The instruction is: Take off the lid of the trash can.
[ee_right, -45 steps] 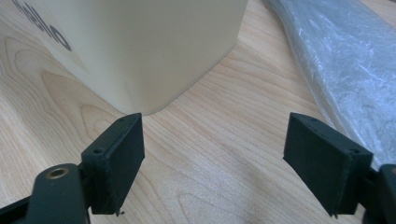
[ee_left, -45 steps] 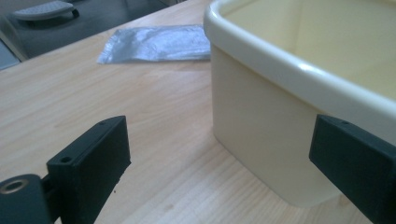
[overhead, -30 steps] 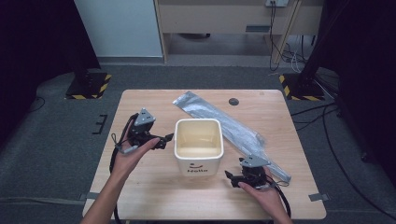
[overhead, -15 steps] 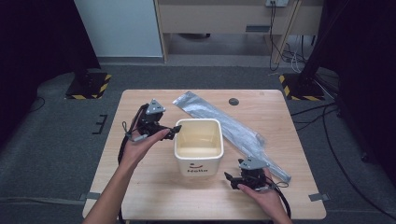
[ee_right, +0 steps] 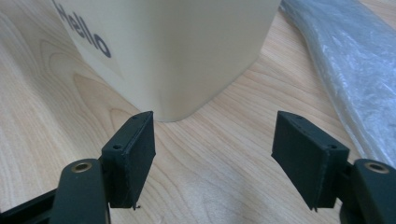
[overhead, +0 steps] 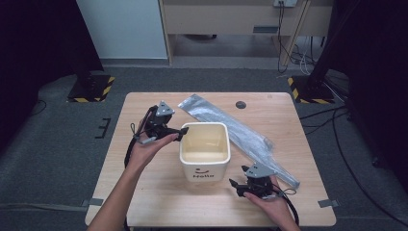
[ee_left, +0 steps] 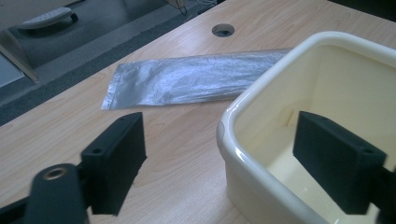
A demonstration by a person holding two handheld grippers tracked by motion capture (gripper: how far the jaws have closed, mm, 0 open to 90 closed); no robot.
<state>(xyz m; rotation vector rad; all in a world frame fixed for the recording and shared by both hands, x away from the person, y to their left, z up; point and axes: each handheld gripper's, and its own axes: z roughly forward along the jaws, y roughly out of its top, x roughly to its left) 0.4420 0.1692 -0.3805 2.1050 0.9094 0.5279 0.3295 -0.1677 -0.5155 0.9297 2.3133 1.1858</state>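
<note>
A cream square bin (overhead: 205,150) with "Hello" printed on its front stands upright and empty at the table's middle. My left gripper (overhead: 182,133) is open at the bin's far left corner, one jaw inside the rim (ee_left: 261,93) and the other outside over the wood. My right gripper (overhead: 235,185) is open low on the table by the bin's near right corner (ee_right: 187,60), nothing between its jaws. A long flat silver foil bag (overhead: 235,130) lies diagonally behind and to the right of the bin (ee_left: 187,81) (ee_right: 345,60).
A round cable hole (overhead: 240,104) sits near the table's far edge (ee_left: 223,30). Bare wooden table (overhead: 159,197) surrounds the bin on the left and front. Dark floor, taped stand bases and a cabinet lie beyond.
My left gripper has moved right and forward from the table's left side to the bin's far left corner, now straddling its rim. The right gripper has stayed put.
</note>
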